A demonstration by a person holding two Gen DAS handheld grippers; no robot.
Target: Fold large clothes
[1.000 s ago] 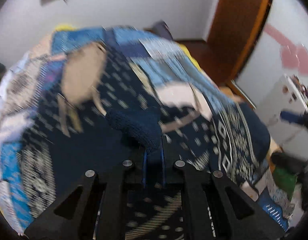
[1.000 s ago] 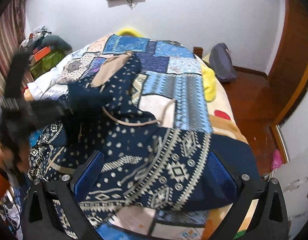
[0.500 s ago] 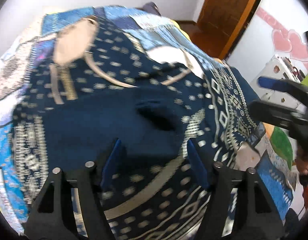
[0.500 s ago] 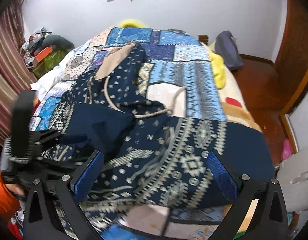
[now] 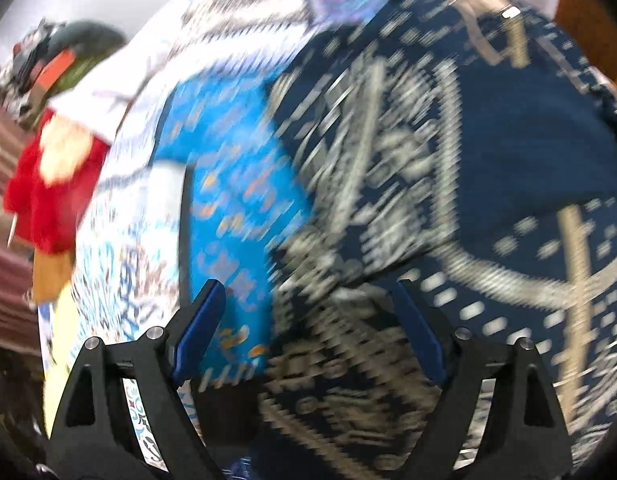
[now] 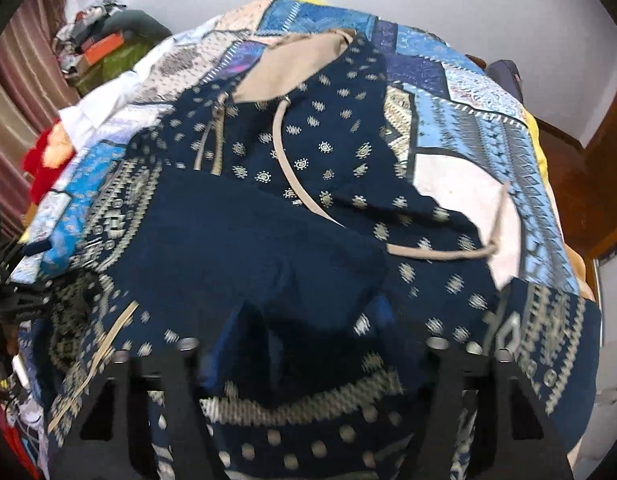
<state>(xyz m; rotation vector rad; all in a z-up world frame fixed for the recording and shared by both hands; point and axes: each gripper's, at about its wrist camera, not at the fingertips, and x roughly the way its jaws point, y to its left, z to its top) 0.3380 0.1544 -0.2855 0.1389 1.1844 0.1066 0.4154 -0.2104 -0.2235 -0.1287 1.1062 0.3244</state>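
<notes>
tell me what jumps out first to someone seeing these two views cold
The navy garment with cream motifs fills the middle of the right wrist view, spread over a blue patchwork bedspread, a tan drawstring curving across its chest. In the blurred left wrist view the left claw is open over the garment's edge, with a bright red cloth at far left. The right claw's tips are hidden under fabric.

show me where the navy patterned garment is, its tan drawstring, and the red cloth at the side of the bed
navy patterned garment (image 6: 248,240), right wrist view, plain folded-over panel.
tan drawstring (image 6: 286,160), right wrist view, middle of the cord.
red cloth (image 5: 48,204), left wrist view, centre of the heap.
</notes>
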